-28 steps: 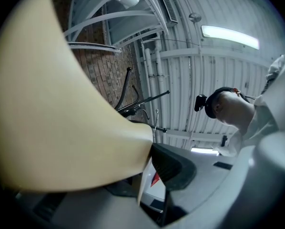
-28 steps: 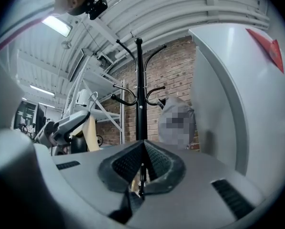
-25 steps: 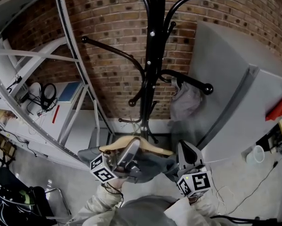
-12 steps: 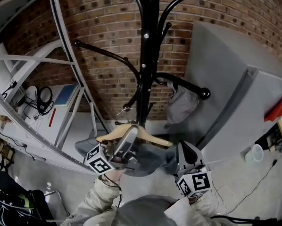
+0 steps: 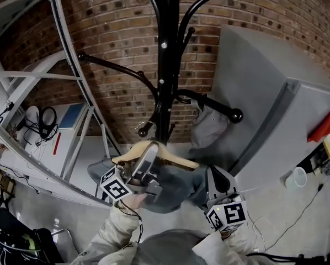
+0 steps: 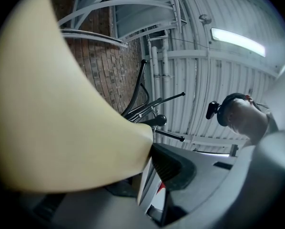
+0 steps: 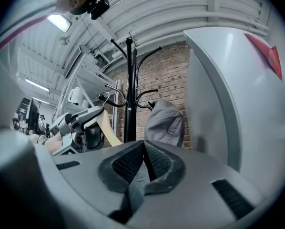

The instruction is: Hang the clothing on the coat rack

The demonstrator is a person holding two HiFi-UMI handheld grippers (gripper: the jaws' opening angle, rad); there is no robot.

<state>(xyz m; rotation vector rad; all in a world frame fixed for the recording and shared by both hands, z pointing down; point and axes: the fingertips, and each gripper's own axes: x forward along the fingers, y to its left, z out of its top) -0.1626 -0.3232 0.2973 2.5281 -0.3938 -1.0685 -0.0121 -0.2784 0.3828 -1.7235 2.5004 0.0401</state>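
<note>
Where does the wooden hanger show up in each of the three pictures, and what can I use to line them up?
Head view: the hanger sits low, near the centre.
Left gripper view: it fills the left side, very close to the camera.
Right gripper view: a small pale strip left of centre.
Shared landmark: the black coat rack.

The black coat rack point(image 5: 164, 76) bears a grey cloth point(image 5: 208, 128) on one arm.

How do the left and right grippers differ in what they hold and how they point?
The left gripper clamps the wooden hanger; the right gripper pinches the grey garment. The left gripper tilts up toward the coat rack; the right gripper lies nearer level. Both are shut on something.
</note>
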